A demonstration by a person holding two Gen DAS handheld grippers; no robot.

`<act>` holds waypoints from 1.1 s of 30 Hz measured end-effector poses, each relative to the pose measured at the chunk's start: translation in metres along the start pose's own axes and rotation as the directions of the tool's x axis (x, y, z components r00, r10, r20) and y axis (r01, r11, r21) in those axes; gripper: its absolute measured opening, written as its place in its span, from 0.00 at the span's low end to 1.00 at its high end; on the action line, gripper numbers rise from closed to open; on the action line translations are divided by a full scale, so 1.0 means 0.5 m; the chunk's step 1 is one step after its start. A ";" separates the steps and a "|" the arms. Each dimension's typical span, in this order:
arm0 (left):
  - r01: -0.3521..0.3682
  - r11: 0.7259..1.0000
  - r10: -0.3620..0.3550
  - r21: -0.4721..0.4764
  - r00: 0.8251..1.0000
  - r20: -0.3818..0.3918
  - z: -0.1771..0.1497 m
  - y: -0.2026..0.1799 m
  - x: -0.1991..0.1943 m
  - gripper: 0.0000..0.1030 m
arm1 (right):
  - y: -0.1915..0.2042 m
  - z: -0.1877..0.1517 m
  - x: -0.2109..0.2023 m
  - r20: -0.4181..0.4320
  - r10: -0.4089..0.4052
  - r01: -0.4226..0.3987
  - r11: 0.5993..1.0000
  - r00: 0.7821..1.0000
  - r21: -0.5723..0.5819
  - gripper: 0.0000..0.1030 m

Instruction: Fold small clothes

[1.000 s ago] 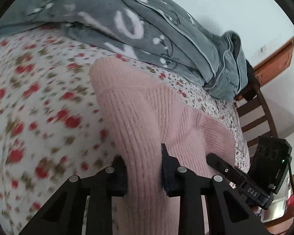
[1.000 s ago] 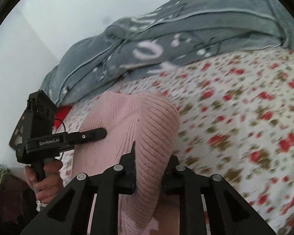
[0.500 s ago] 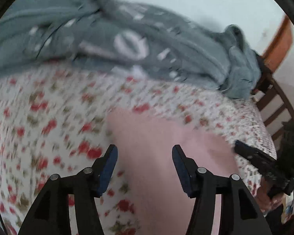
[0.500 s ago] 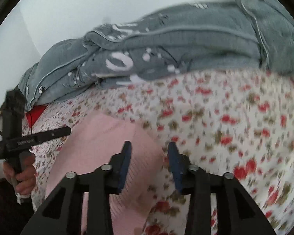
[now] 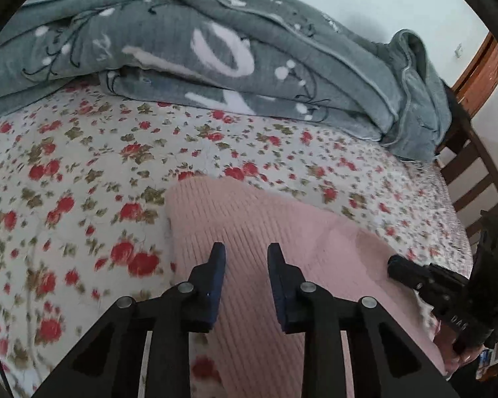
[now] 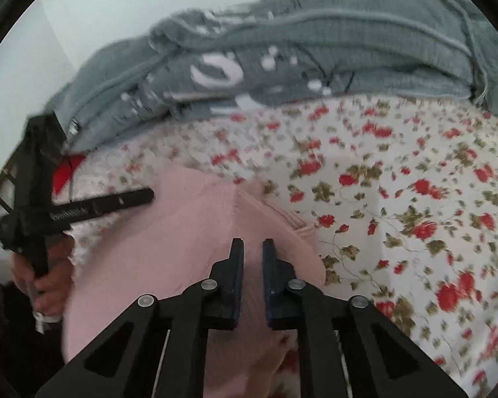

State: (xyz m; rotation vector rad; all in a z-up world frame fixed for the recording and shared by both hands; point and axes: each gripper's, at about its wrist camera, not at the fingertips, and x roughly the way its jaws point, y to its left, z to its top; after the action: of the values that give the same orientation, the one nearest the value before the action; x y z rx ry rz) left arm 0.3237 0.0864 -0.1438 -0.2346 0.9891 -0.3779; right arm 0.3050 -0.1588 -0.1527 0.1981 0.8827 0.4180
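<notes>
A pink ribbed knit garment lies flat on the floral bedsheet, folded over with its fold edge toward the blanket. My left gripper hovers above it, open and empty. In the right wrist view the same garment lies below my right gripper, whose jaws stand a narrow gap apart with nothing between them. Each gripper shows in the other's view: the right one at the garment's right edge, the left one at its left edge.
A heaped grey blanket with white patterns lies along the far side of the bed. A wooden bed frame stands at the right. Something red sits under the blanket at the left of the right wrist view.
Both grippers let go of the pink garment, opened and drew back. The garment dropped from its raised hump to lie flat on the sheet.
</notes>
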 end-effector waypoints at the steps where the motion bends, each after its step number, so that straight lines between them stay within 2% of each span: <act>1: 0.004 1.000 -0.004 -0.004 1.000 0.005 -0.012 -0.001 -0.017 0.25 | 0.014 -0.005 -0.024 0.021 0.005 -0.005 1.000 1.000 -0.012 0.13; 3: 0.020 1.000 -0.020 -0.003 1.000 0.022 -0.042 -0.005 -0.051 0.28 | 0.049 -0.024 -0.066 0.051 0.039 -0.037 0.998 0.998 -0.049 0.15; 6: 0.044 0.999 -0.044 0.001 0.998 0.054 -0.093 -0.021 -0.092 0.28 | 0.104 -0.066 -0.101 0.078 0.075 -0.065 0.990 0.994 -0.127 0.29; 9: 0.073 0.997 -0.072 -0.001 0.994 0.077 -0.153 -0.038 -0.122 0.36 | 0.146 -0.118 -0.116 0.095 0.073 -0.052 0.976 0.993 -0.210 0.29; 13: 0.084 0.996 -0.088 0.036 0.989 0.117 -0.211 -0.069 -0.152 0.40 | 0.152 -0.184 -0.129 0.097 0.121 -0.094 0.966 0.988 -0.241 0.29; 14: 0.095 0.995 -0.099 0.041 0.988 0.120 -0.221 -0.078 -0.156 0.46 | 0.148 -0.197 -0.131 0.104 0.108 -0.079 0.966 0.989 -0.248 0.29; 15: 0.083 0.995 -0.089 0.051 0.989 0.120 -0.230 -0.090 -0.154 0.49 | 0.144 -0.208 -0.131 0.114 0.088 -0.056 0.965 0.990 -0.254 0.27; 16: 0.038 0.996 -0.047 0.078 0.992 0.117 -0.238 -0.104 -0.147 0.49 | 0.136 -0.217 -0.123 0.107 0.056 -0.028 0.967 0.993 -0.252 0.20; 18: -0.082 0.989 0.071 0.125 0.994 0.089 -0.255 -0.123 -0.121 0.50 | 0.123 -0.228 -0.108 0.073 0.021 -0.004 0.976 0.997 -0.216 0.08; 19: -0.149 0.977 0.141 0.155 0.988 0.066 -0.269 -0.131 -0.101 0.50 | 0.107 -0.234 -0.098 0.063 0.022 -0.010 0.982 0.998 -0.189 0.06; 20: -0.167 0.973 0.158 0.159 0.985 0.070 -0.280 -0.131 -0.096 0.50 | 0.097 -0.236 -0.090 0.051 0.035 -0.025 0.984 0.998 -0.175 0.06; 22: -0.152 0.981 0.144 0.119 0.987 0.070 -0.291 -0.119 -0.098 0.51 | 0.087 -0.240 -0.086 0.041 0.054 -0.047 0.988 0.998 -0.147 0.05; 26: -0.084 0.995 0.081 0.047 0.995 0.054 -0.286 -0.097 -0.127 0.49 | 0.096 -0.237 -0.112 0.033 0.045 -0.039 0.987 0.998 -0.155 0.04; 29: -0.043 0.997 0.035 0.057 0.991 0.127 -0.285 -0.104 -0.176 0.46 | 0.090 -0.225 -0.156 0.090 0.075 -0.063 0.989 0.993 -0.131 0.11; 31: -0.017 0.998 0.005 0.066 0.985 0.171 -0.279 -0.118 -0.195 0.46 | 0.084 -0.211 -0.174 0.134 0.064 -0.048 0.992 0.989 -0.117 0.23; 33: -0.004 0.996 -0.011 0.084 0.983 0.183 -0.270 -0.135 -0.194 0.46 | 0.072 -0.198 -0.173 0.153 0.037 -0.023 0.995 0.988 -0.093 0.24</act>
State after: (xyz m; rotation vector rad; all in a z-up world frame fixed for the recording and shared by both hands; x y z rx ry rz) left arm 0.1479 0.0619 -0.1172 -0.1911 0.7897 -0.3931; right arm 0.1694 -0.1639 -0.1413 0.1579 0.7078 0.4637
